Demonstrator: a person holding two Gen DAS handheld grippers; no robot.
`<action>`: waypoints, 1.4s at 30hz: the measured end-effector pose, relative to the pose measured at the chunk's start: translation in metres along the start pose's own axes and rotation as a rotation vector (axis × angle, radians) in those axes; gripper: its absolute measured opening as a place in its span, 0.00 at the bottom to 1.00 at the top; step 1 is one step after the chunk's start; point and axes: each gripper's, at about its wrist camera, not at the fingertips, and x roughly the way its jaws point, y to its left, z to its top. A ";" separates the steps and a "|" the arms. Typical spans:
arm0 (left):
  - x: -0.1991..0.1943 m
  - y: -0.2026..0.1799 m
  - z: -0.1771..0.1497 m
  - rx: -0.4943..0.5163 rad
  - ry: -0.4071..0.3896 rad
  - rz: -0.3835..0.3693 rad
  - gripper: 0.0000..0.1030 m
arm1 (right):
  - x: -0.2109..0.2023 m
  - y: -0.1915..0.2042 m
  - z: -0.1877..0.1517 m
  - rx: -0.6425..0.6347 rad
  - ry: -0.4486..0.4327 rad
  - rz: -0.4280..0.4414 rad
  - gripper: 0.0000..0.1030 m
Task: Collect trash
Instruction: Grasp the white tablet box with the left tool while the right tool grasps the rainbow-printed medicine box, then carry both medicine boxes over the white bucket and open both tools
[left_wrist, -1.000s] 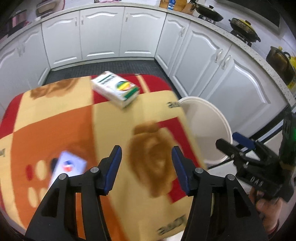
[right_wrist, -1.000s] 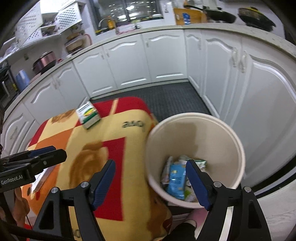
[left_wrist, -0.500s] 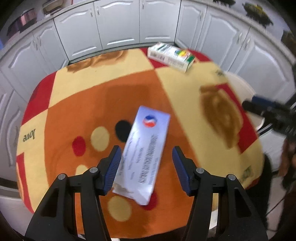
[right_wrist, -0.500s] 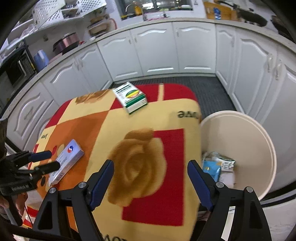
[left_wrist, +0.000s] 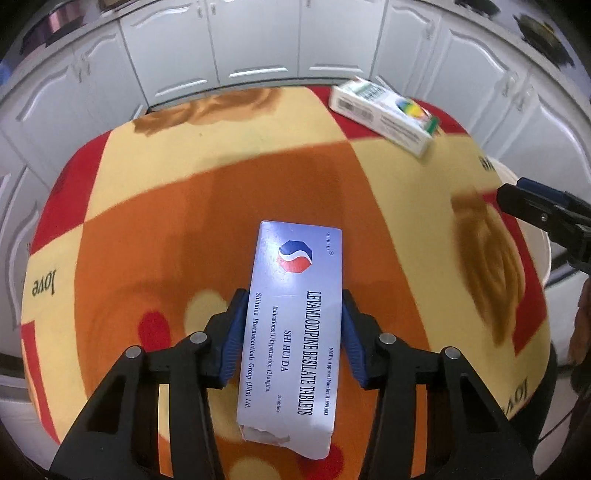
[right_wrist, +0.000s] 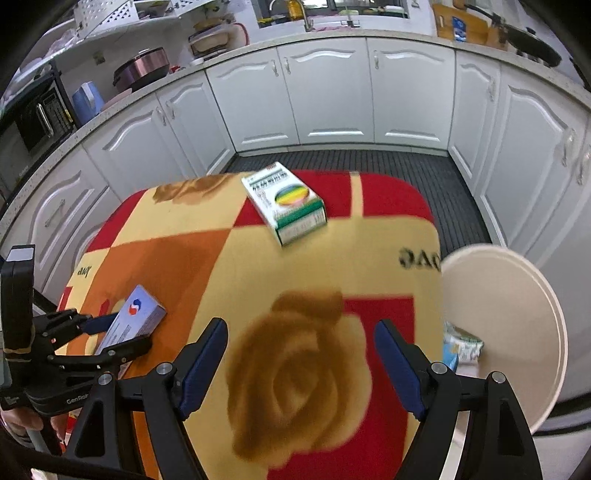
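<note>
Nearest, left tongs (left_wrist: 291, 325), jaws lately narrowing, blue pads flush against both long sides of flat lilac cardboard box (left_wrist: 295, 317) printed "LEVAMLODIPINE BESILATE TABLETS", "SHI HUI DA", lying on orange-red-cream blanket-covered bench (left_wrist: 184, 206) marked "love". Right tongs (right_wrist: 301, 363) spread wide, holding nothing, above brown rose print. Beyond, white-green medicine carton (right_wrist: 286, 201) near far edge; round cream plastic bin (right_wrist: 517, 295) beside bench, wrappers inside

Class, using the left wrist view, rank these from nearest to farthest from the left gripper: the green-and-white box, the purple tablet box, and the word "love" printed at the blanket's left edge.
1. The purple tablet box, lying between the left gripper jaws, which have just been closing.
2. The word "love", far left on the blanket.
3. The green-and-white box, at the far right corner.
</note>
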 end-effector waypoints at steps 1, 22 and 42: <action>0.001 0.003 0.005 -0.009 -0.008 0.009 0.45 | 0.005 0.000 0.008 -0.006 -0.003 0.001 0.77; 0.022 0.040 0.049 -0.153 -0.013 0.010 0.45 | 0.112 0.024 0.103 -0.115 0.124 0.009 0.59; -0.021 -0.021 0.023 -0.093 -0.069 -0.088 0.44 | 0.001 -0.004 0.008 -0.006 0.014 0.052 0.51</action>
